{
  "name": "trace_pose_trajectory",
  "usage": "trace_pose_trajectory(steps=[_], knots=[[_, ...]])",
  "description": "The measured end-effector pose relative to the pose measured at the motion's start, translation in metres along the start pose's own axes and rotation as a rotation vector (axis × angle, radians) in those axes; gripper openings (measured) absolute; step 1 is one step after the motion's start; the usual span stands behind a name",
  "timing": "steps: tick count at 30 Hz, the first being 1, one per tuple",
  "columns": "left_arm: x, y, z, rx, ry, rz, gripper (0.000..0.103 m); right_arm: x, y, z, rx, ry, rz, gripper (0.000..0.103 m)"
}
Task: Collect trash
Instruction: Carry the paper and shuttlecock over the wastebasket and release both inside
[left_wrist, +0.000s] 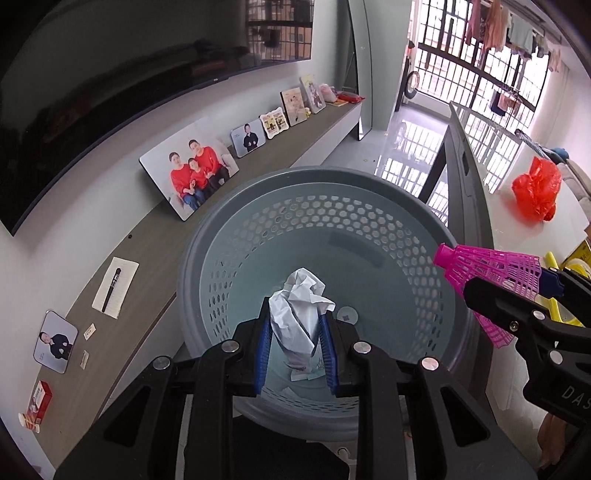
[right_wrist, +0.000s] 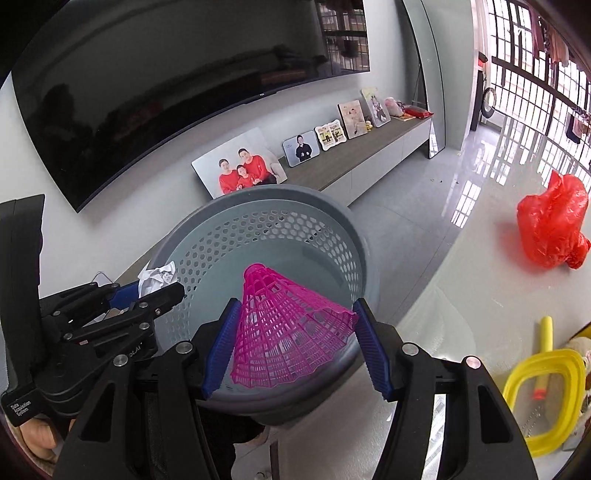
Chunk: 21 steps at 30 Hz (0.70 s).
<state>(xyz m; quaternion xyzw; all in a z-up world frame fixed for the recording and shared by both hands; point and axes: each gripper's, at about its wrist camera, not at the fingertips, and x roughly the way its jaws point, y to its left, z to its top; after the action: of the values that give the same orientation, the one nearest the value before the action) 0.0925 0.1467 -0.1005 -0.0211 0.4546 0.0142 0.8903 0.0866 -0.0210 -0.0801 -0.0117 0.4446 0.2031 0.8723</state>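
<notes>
Hovering over the grey basket (left_wrist: 388, 192), the left gripper (left_wrist: 295, 332) pinches crumpled paper (left_wrist: 301, 310); the right gripper (right_wrist: 295, 343) clamps a pink shuttlecock (right_wrist: 284, 332).

Black hand-held gripper (left_wrist: 295, 347), blue ribbed pads (left_wrist: 261, 354), silver screws.

Wall-mounted television (right_wrist: 177, 85) above photo-lined console (right_wrist: 354, 162) (glossy floor (right_wrist: 424, 221), barred windows (left_wrist: 476, 70)).

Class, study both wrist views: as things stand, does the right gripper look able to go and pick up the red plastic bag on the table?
Probably not yet. The right gripper is shut on the pink shuttlecock over the grey basket, so it has no free grip. The red plastic bag lies unobstructed on the table, so the way looks free once the shuttlecock is dropped.
</notes>
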Motion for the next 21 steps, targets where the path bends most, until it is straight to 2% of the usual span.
trace_pose_trajectory(steps=[9,14,21], knots=[[0.009,0.004,0.004,-0.019,0.022,0.001,0.029,0.005,-0.007,-0.002,0.027,0.007,0.016,0.061],[0.007,0.005,0.006,-0.027,0.013,0.008,0.053,0.003,-0.01,-0.004,0.044,0.005,0.028,0.069],[0.004,0.008,0.003,-0.036,0.018,0.026,0.058,-0.002,-0.009,-0.004,0.04,-0.005,0.022,0.069]])
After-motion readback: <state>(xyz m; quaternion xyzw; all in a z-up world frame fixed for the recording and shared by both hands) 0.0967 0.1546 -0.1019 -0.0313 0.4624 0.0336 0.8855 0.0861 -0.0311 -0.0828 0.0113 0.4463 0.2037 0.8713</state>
